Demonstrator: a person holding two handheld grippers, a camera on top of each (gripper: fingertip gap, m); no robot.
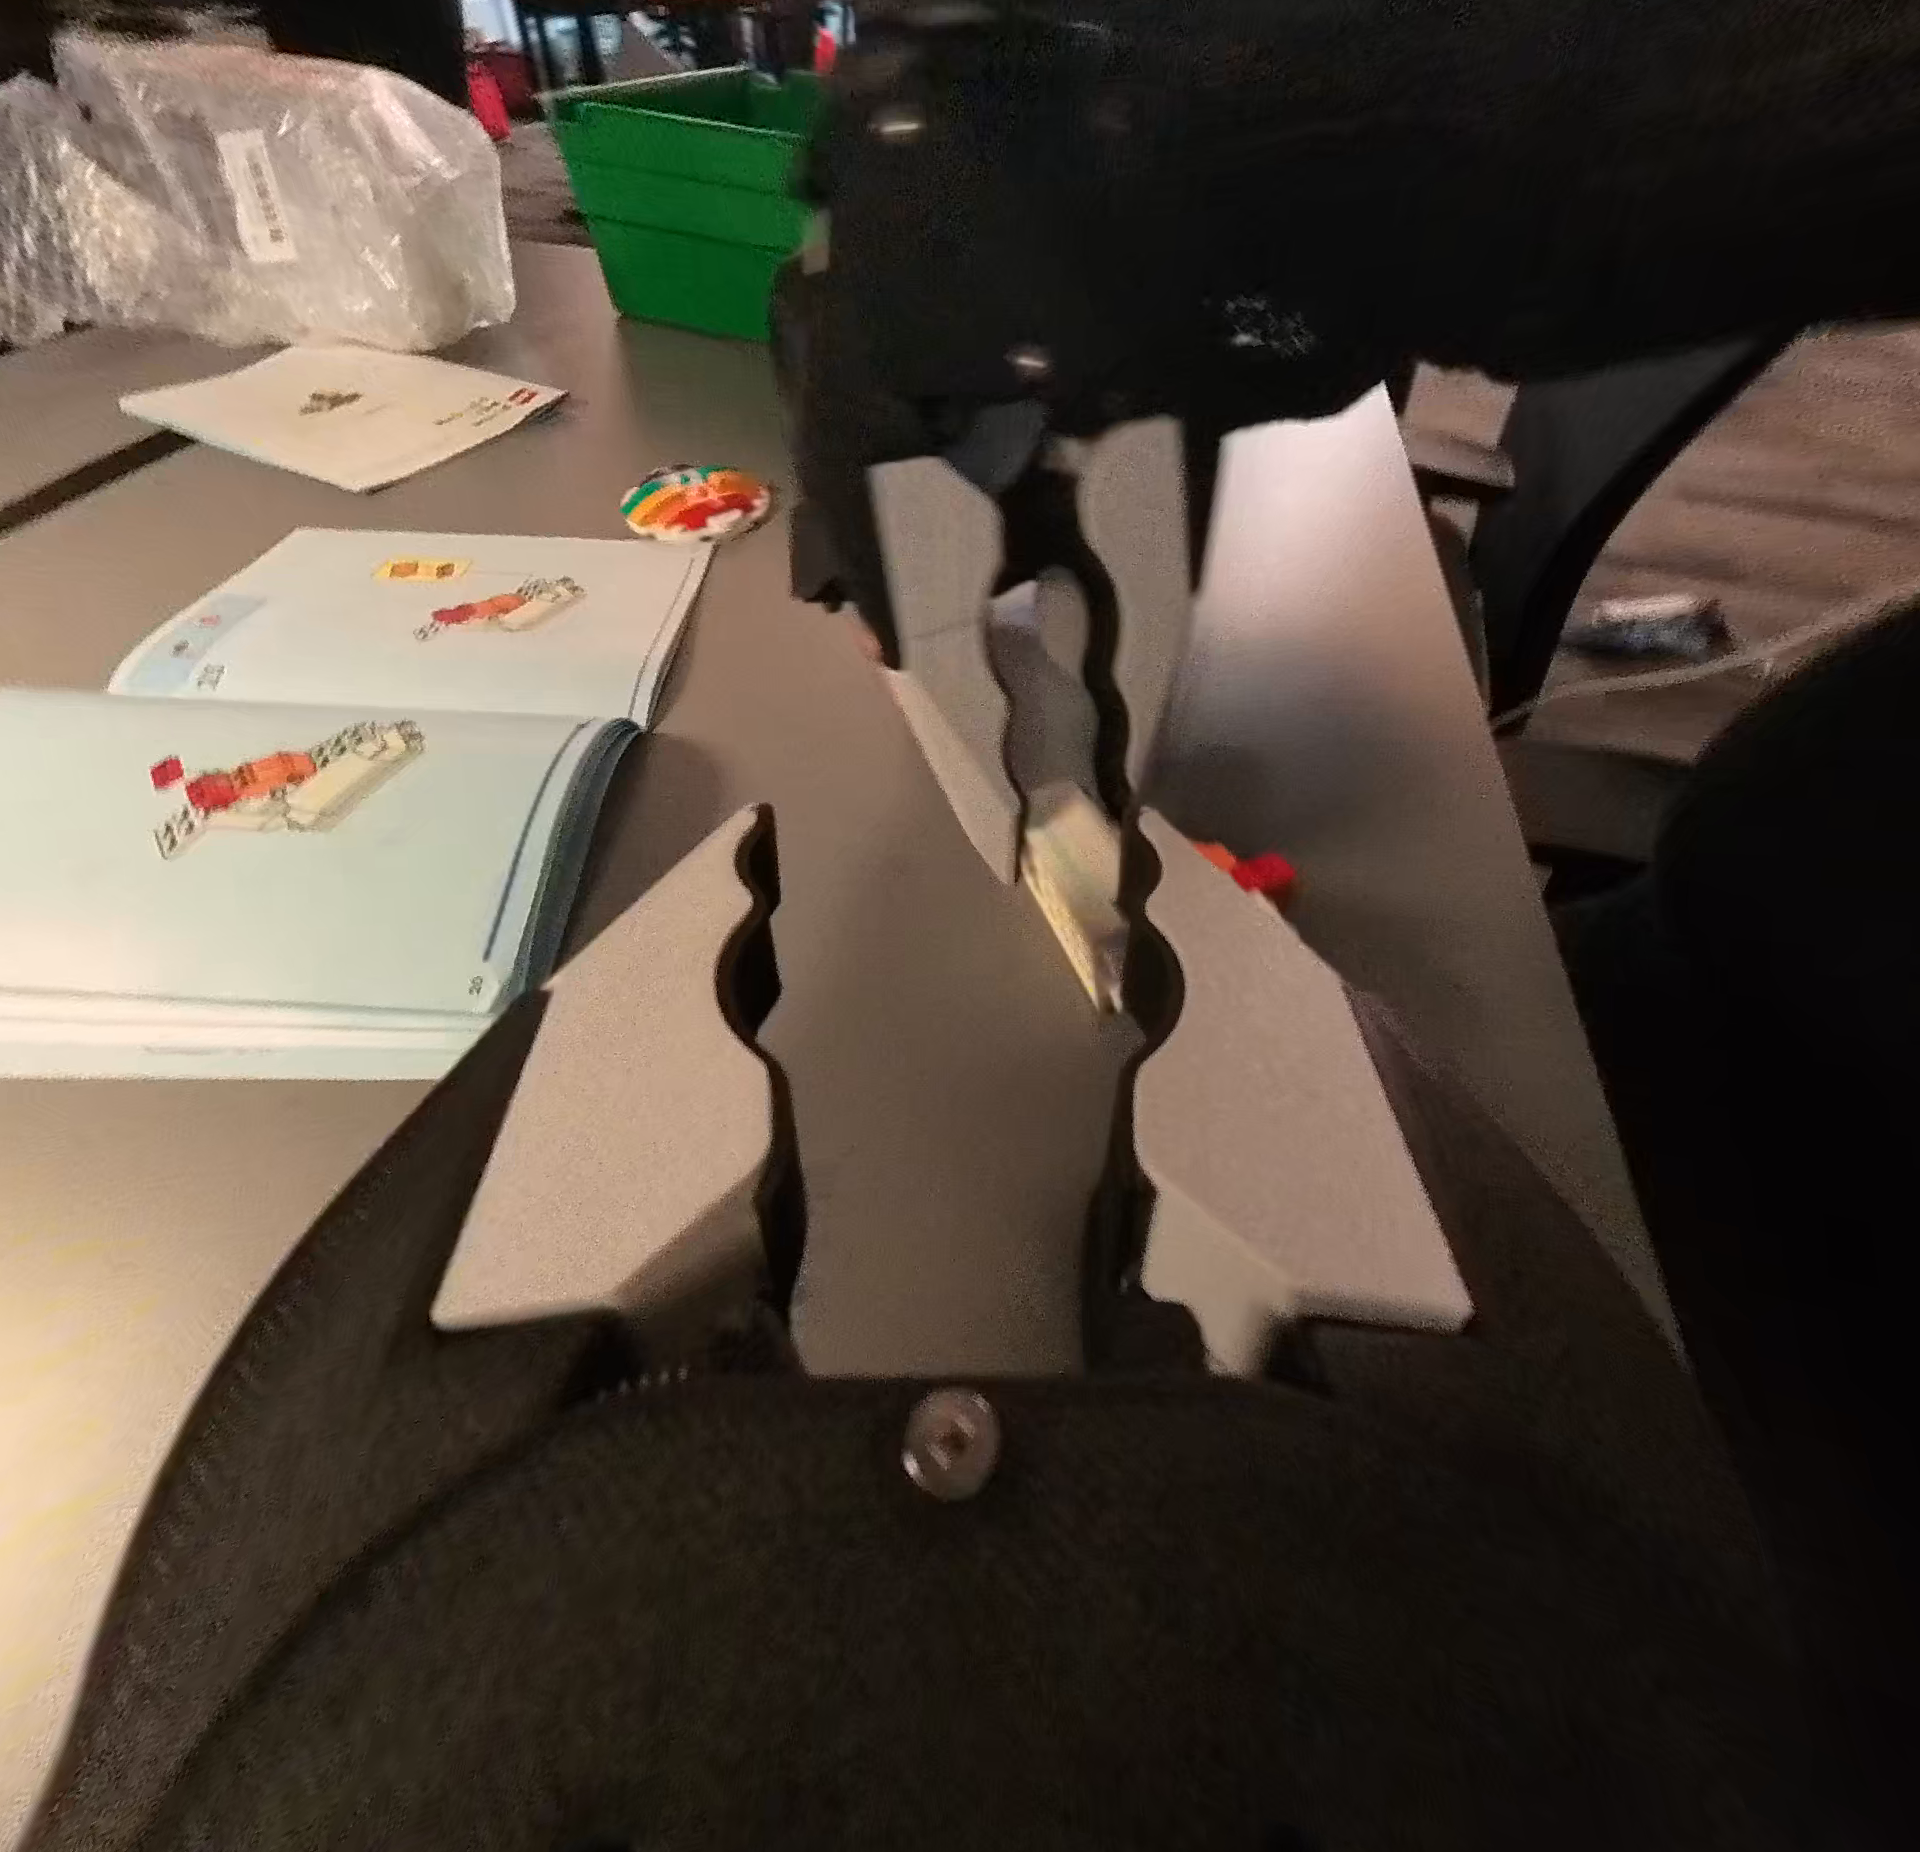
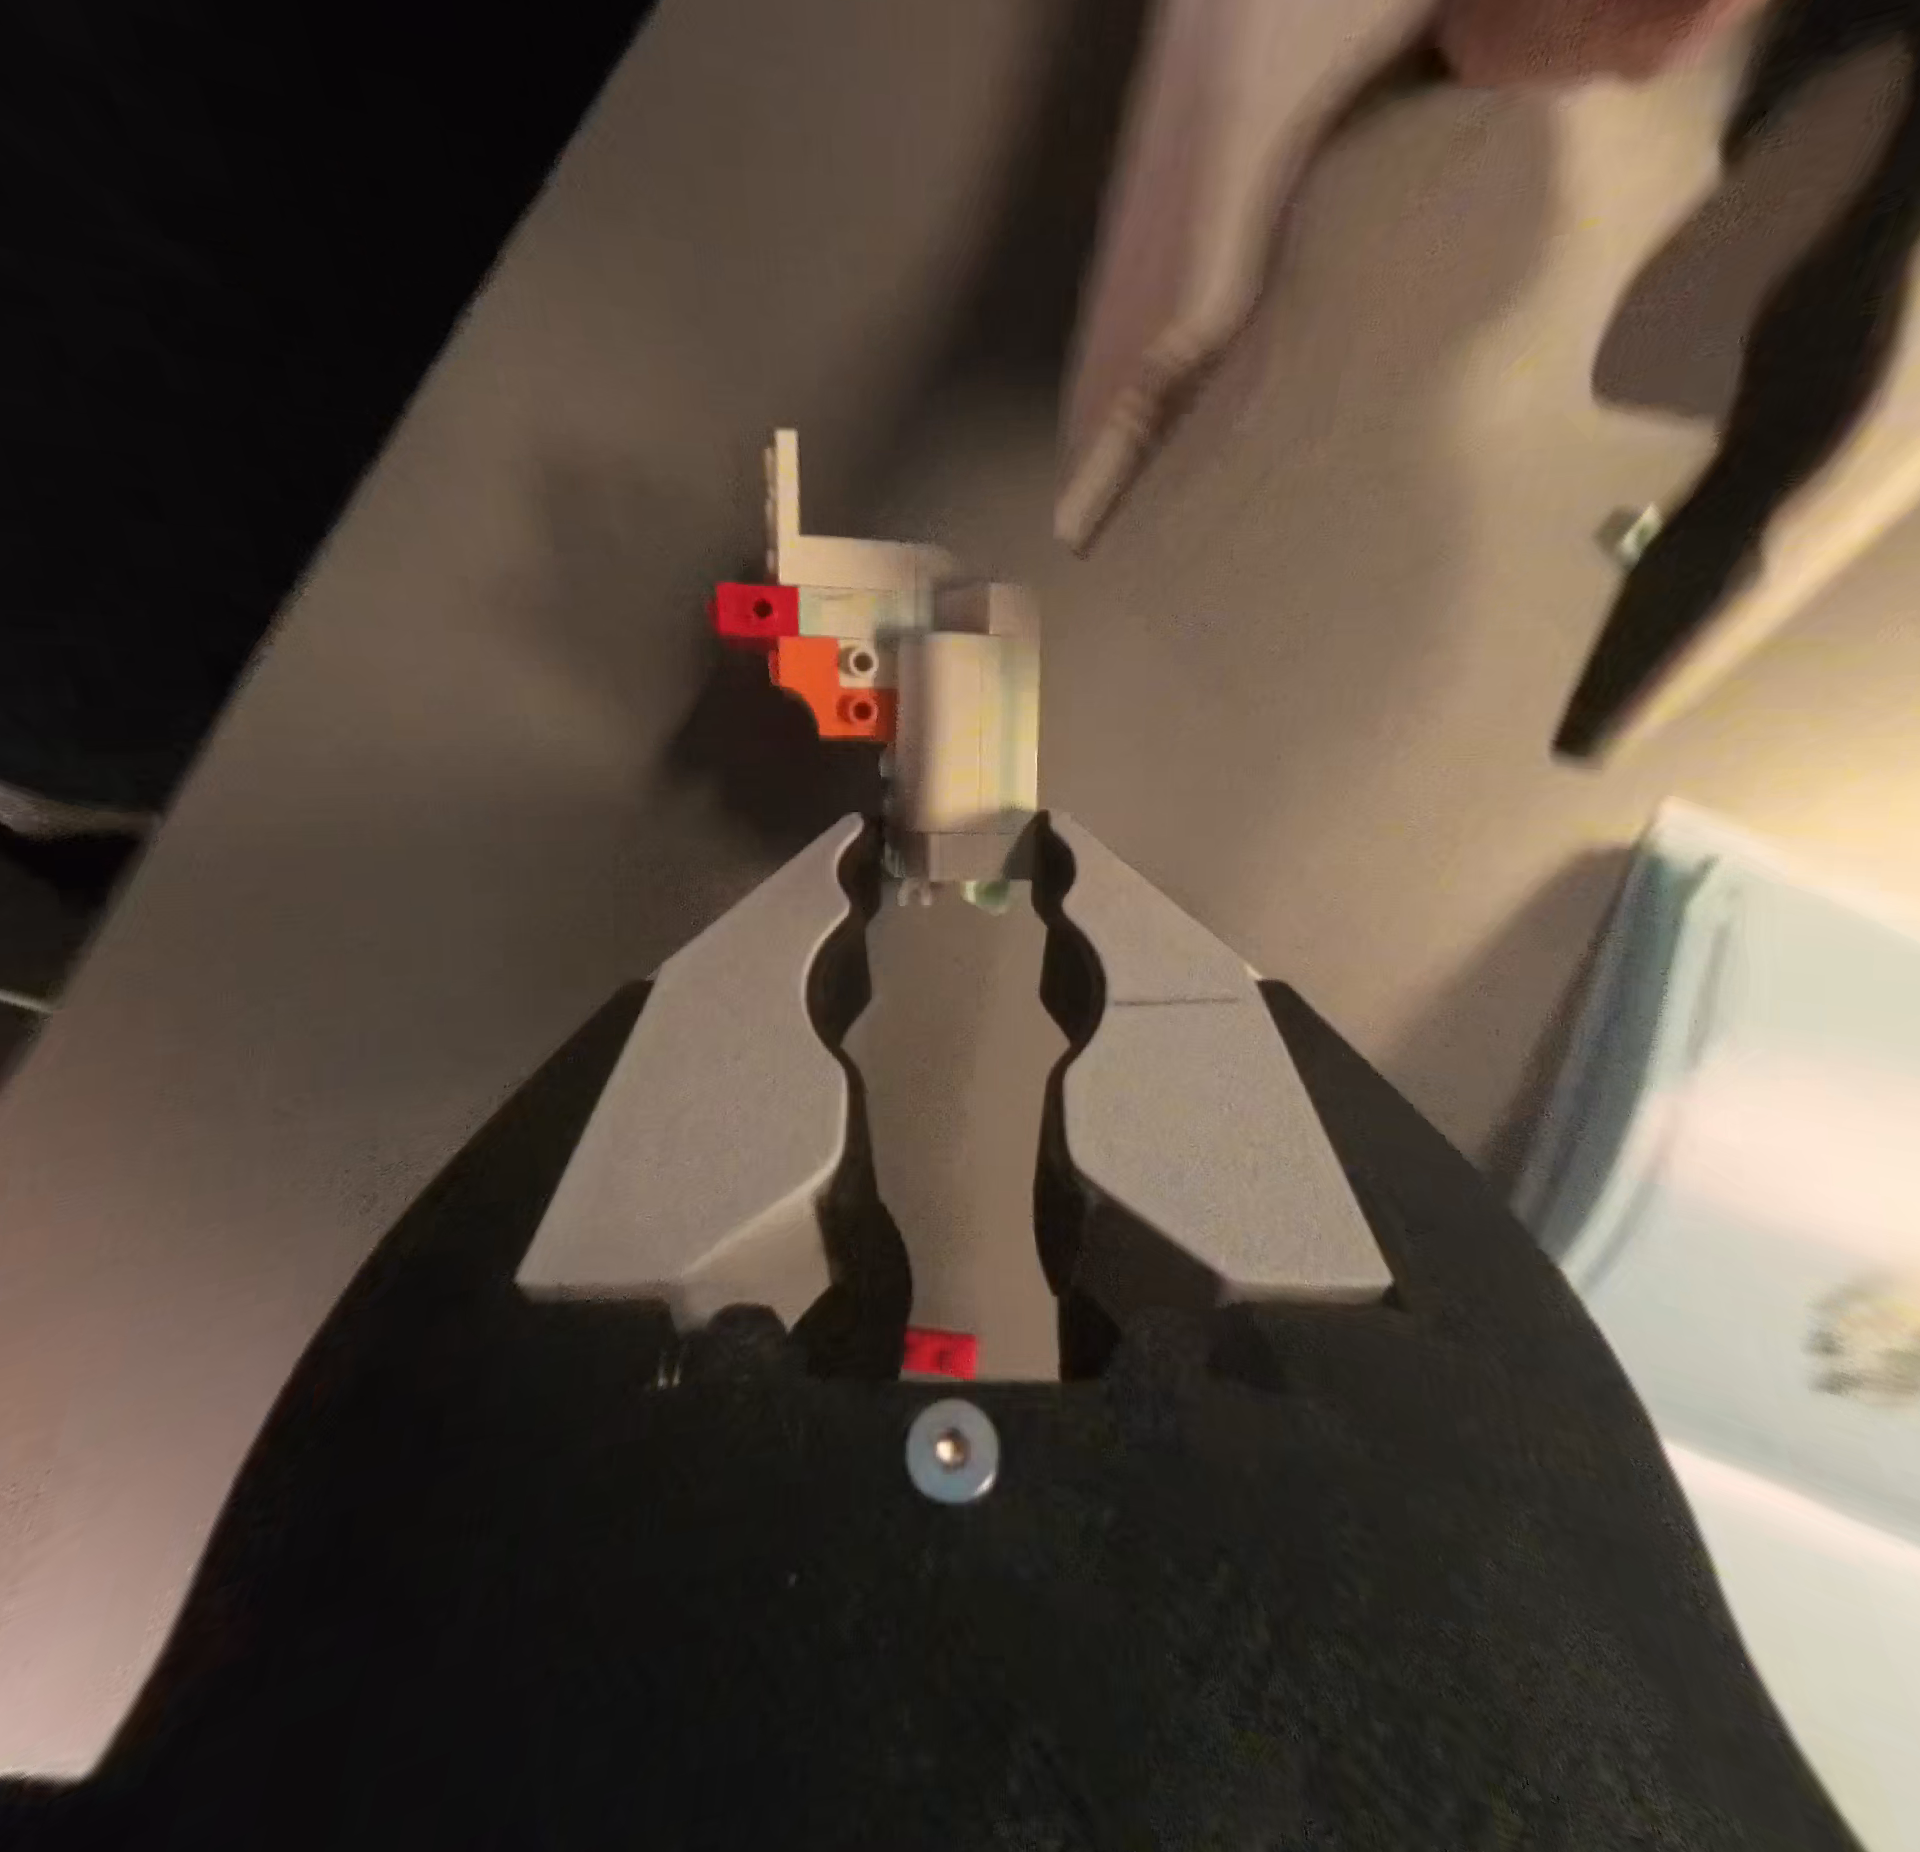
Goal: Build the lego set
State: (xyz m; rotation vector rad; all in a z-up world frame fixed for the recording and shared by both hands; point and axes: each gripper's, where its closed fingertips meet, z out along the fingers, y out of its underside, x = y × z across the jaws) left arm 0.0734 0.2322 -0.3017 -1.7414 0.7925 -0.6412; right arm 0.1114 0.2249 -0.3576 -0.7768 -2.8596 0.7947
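Observation:
The partly built lego model (image 2: 966,722) is white and grey with red and orange bricks on its left side. My right gripper (image 2: 951,834) is shut on its near grey end and holds it above the grey table (image 2: 520,607). In the left wrist view the right gripper (image 1: 1070,846) comes down from above with the model's white part (image 1: 1075,898) in it, and red bricks (image 1: 1257,872) show behind my finger. My left gripper (image 1: 951,826) is open and empty, its right finger close beside the model. A loose red brick (image 2: 940,1353) lies on the table.
An open instruction booklet (image 1: 312,846) lies to the left, also at the right of the right wrist view (image 2: 1714,1127). Behind it are a closed booklet (image 1: 343,410), a round colourful piece (image 1: 696,503), a plastic bag (image 1: 239,202) and a green bin (image 1: 696,213). The table edge (image 1: 1475,659) runs on the right. The gap from one gripper's tips to the other's is roughly 7 cm.

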